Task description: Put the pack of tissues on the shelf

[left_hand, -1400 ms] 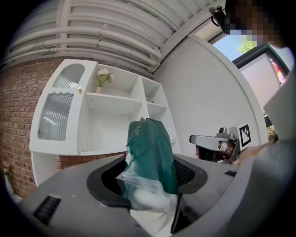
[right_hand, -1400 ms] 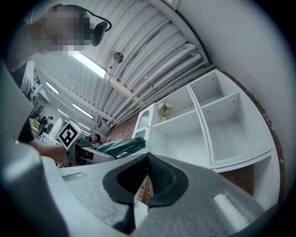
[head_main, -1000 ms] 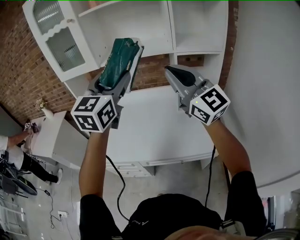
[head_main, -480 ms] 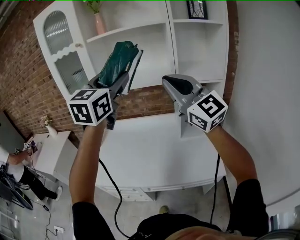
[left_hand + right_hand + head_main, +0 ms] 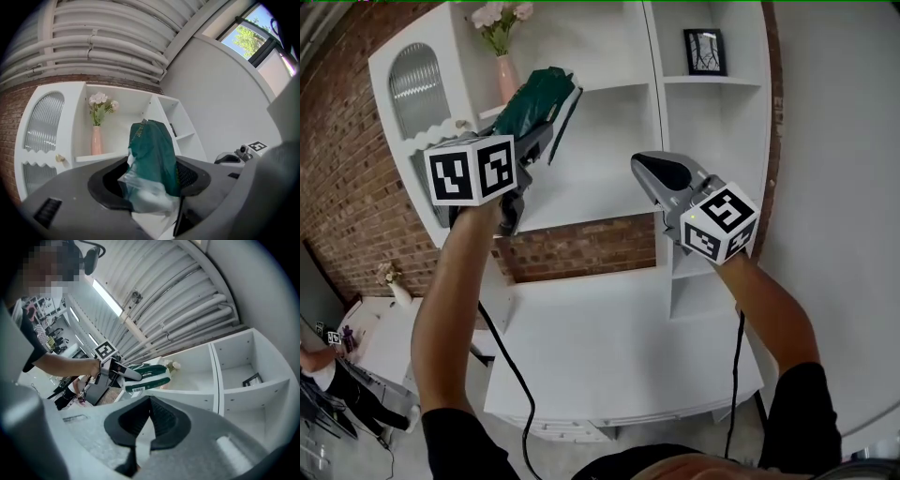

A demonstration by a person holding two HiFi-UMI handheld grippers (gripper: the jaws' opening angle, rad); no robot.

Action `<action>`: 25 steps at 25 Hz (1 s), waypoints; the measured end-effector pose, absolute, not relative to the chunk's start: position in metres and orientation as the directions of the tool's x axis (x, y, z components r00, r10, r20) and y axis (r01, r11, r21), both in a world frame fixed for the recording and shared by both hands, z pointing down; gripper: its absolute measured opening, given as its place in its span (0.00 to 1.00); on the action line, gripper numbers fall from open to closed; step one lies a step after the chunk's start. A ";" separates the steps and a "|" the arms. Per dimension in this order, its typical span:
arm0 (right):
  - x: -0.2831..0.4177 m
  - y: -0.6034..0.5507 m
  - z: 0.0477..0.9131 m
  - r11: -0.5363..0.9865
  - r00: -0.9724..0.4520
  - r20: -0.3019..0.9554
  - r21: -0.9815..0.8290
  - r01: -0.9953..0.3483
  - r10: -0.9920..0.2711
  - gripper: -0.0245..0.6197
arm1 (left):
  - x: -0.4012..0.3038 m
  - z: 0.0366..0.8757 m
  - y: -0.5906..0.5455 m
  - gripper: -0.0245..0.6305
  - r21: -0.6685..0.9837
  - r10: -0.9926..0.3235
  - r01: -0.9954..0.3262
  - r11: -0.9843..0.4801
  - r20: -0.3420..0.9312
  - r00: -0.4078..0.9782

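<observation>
On the far left is a red brick wall. Next to it stands a big white shelf unit with a rounded door of ribbed glass.

The left gripper is lifted up high in front of the shelf unit. It is clenched on a dark green plastic pack of tissues. In the left gripper view the pack sits squeezed between the two black jaws and sticks out past them. The pack is up in the air, not lying on anything. It is close to the top shelf board, just beside a tall pink vase with white flowers that stands on that board.

Under the shelves is a flat white worktop.

The right gripper is held up too, lower than the left one and apart from it. Its jaws are pressed together with nothing between them, as the right gripper view shows.

Higher up on the right, a small black picture frame stands on another shelf.
</observation>
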State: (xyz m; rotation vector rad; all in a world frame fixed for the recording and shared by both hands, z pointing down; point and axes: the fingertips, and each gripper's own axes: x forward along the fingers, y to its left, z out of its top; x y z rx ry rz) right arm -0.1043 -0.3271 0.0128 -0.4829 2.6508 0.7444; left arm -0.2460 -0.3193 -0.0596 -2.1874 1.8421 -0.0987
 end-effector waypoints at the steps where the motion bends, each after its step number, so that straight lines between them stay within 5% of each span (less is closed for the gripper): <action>1: -0.108 -0.331 0.010 0.801 -0.883 -0.410 0.437 -0.410 -0.228 0.04 | -0.249 -0.068 -0.324 0.43 -0.258 -0.975 -0.955 -0.148 -0.126 0.185; 25: -0.086 -0.384 -0.004 0.730 -0.916 -0.388 0.599 -0.330 -0.096 0.04 | -0.285 -0.166 -0.498 0.45 -0.305 -0.994 -0.950 -0.058 0.105 0.027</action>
